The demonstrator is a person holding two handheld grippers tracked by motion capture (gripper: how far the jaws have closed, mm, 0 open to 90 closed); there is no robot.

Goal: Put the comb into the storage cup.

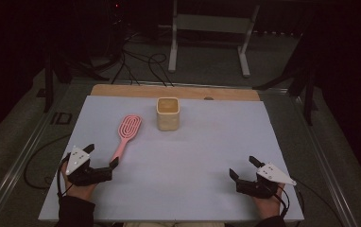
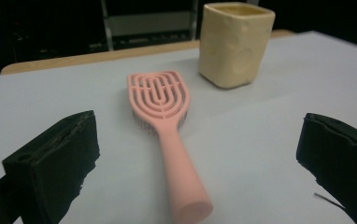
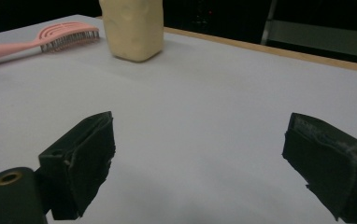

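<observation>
High view – desk: white sheet over a wooden desk (image 1: 122, 91), bare wood strip showing along the far edge.
High view – hairbrush: pink vented hairbrush (image 1: 126, 134) lies flat at about 10 o'clock from desk centre, head pointing away, handle trailing back toward the person; laid that way, the handle is the easy end to take.
High view – cup: cream square cup (image 1: 168, 113) upright at 12 o'clock, mouth open upward, just beside the brush head but apart from it; likely the place the brush is meant for.
High view – left tongs (image 1: 102, 158): at 8 o'clock, jaws apart, nothing held, handle end close by the inner jaw.
High view – right tongs (image 1: 244, 167): at 4 o'clock, jaws apart, nothing held, well apart from both things; reads as waiting.
Left gripper view – hairbrush (image 2: 169, 126): runs up the middle between the spread jaws, handle end nearest; the line-up suits a straight reach onto the handle.
Left gripper view – cup (image 2: 235, 43): at 1 o'clock behind the brush head.
Right gripper view – cup (image 3: 132, 27): at 11 o'clock, far off.
Right gripper view – hairbrush (image 3: 50, 38): at 10 o'clock, bristles facing down on the sheet.
Right gripper view – tongs: spread wide, bare sheet between.
</observation>
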